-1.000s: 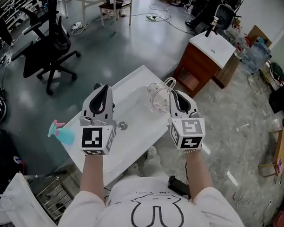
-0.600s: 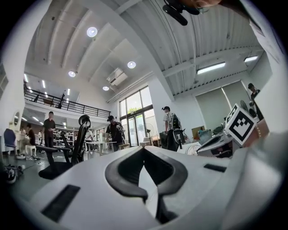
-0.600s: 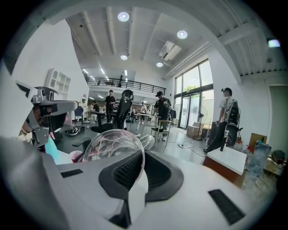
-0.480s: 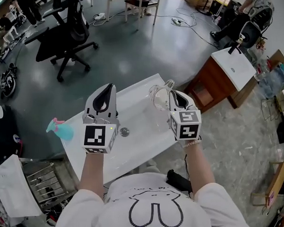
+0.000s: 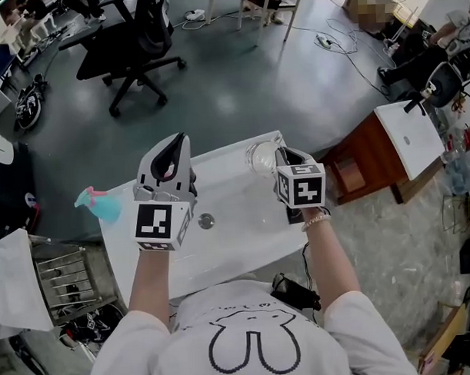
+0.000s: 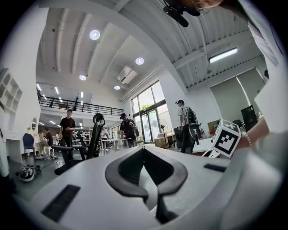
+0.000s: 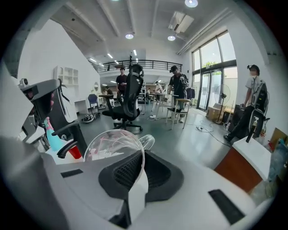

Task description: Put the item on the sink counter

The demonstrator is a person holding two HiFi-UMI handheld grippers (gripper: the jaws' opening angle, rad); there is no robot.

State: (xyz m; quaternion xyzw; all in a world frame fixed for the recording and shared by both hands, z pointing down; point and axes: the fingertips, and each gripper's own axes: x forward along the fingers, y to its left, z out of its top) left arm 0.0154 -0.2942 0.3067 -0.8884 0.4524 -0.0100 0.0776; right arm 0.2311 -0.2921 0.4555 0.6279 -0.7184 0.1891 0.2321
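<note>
clear jug (image 7: 112,143) sits rim-clamped in the right tool (image 7: 141,158); left tool (image 6: 144,152) is closed, empty.

grippers: two, left gripper (image 5: 174,146) and right gripper (image 5: 286,152)
glass jug (image 5: 258,154): one
spray bottle (image 5: 102,205): one, at the counter's left edge
sink counter (image 5: 237,248): one
office chair (image 5: 141,40): one

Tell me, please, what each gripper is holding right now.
Left gripper: jaws closed, empty.
Right gripper: jaws closed on the rim of the clear jug.
</note>
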